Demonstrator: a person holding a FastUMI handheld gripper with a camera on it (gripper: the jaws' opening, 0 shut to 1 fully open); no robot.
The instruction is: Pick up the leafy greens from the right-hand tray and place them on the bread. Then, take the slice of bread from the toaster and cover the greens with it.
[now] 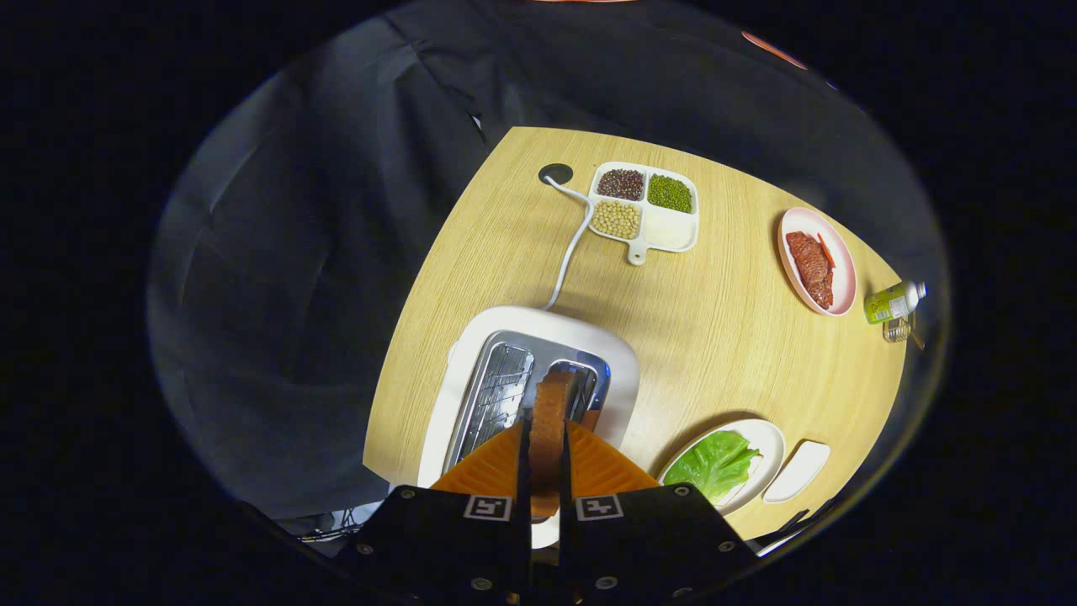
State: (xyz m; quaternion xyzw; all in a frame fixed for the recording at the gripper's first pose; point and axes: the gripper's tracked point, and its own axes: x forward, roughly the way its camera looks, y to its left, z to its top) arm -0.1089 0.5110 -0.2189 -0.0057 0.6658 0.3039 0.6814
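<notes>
A slice of toasted bread (551, 400) stands edge-on between my two fingers, and my gripper (547, 431) is shut on it. The slice is held just above the right slot of the white toaster (471, 362), which sits directly ahead and below. The toaster's left slot (498, 394) shows bare wire mesh. To the right of the fingers, a green leaf (713, 463) lies on a white oval plate (770, 436). A pale edge peeks out under the leaf, but I cannot tell if it is bread.
A small white dish (799, 470) lies beside the oval plate. Beyond the toaster are a divided white tray of beans (673, 231), a white cable (572, 244) running to a table hole (555, 173), a pink plate with meat (841, 282) and a green bottle (893, 301).
</notes>
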